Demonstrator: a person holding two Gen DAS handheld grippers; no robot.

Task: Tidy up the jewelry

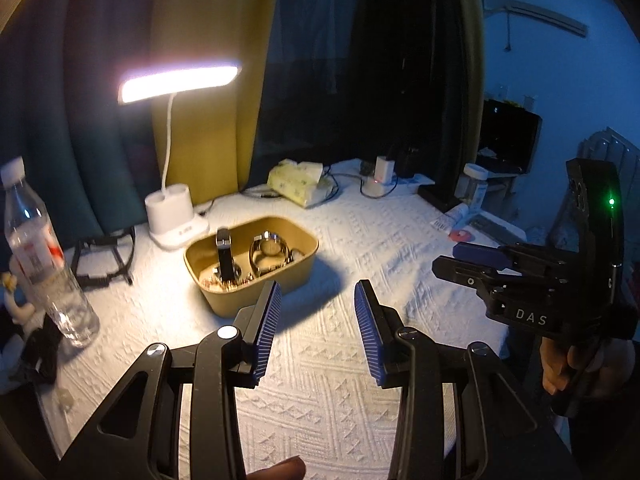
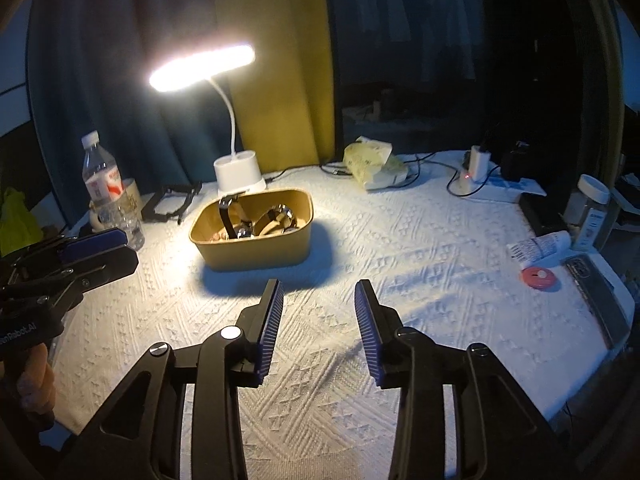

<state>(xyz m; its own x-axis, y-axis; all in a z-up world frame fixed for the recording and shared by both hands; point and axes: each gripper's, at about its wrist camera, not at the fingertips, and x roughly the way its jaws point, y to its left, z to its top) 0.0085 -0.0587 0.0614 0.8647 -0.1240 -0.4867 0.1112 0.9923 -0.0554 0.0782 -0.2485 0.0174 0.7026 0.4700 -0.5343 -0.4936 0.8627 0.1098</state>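
- Here, left tool (image 1: 316, 292) and right tool (image 2: 318, 292): two in all, both hovering above the table (image 2: 400, 248), jaws parted, nothing between the blue ribbed pads.
- Just beyond, one tan box (image 2: 252, 236) under one lit white lamp (image 2: 236, 176).
- Inside, two watches: black-strapped (image 1: 225, 256) upright, silver (image 1: 269, 254) beside; small gold-toned pieces, uncountable.
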